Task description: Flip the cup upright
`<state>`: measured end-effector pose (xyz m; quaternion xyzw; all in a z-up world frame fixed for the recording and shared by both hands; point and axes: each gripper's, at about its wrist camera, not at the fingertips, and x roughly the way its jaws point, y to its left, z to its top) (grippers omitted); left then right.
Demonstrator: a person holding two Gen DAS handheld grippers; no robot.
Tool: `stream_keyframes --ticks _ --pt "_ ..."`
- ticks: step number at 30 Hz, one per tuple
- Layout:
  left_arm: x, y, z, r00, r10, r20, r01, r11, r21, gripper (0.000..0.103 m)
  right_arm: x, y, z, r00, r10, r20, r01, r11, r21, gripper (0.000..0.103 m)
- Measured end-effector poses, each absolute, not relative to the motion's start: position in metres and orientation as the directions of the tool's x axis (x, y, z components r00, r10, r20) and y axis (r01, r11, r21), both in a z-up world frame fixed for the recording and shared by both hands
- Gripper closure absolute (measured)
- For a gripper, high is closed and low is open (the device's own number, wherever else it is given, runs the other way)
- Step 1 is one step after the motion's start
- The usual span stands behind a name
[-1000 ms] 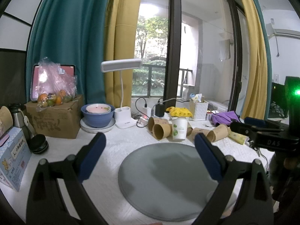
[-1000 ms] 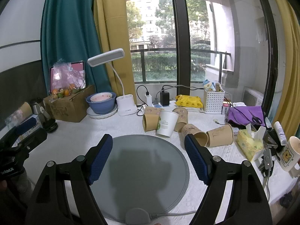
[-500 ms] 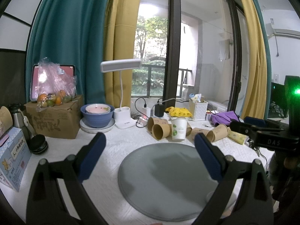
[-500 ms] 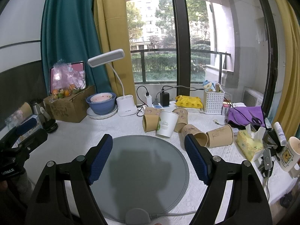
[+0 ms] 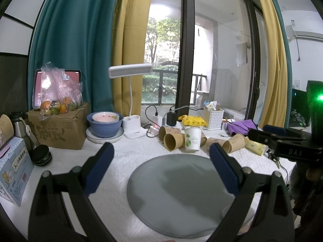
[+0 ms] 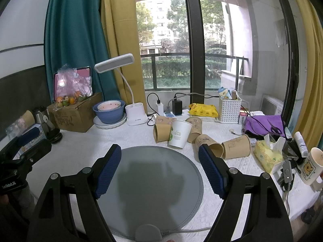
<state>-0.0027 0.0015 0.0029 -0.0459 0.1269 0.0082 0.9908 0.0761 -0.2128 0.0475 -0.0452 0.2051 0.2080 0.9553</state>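
Both tools hover above the round grey mat point(image 6: 149, 173), I'd guess because nothing is chosen yet; the left gripper point(image 5: 161, 161) and right gripper point(image 6: 159, 161) gape wide and carry nothing; the brown paper cups point(image 6: 236, 147) lie tipped on the white cloth beyond the mat's far edge, crowding one upright white cup point(image 6: 179, 134); the mat offers free room, while the tissue pack point(image 6: 266, 157) and mug point(image 6: 311, 166) hem the right side
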Motion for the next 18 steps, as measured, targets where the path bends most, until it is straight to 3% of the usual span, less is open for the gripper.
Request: stream_keyframes --ticks 18 --pt "-0.0028 0.0016 0.0028 0.968 0.004 -0.252 -0.027 0.996 -0.089 0.007 0.0758 -0.2131 0.0477 0.83 0.38 -0.409 -0.417 0.909 -0.002 0.022"
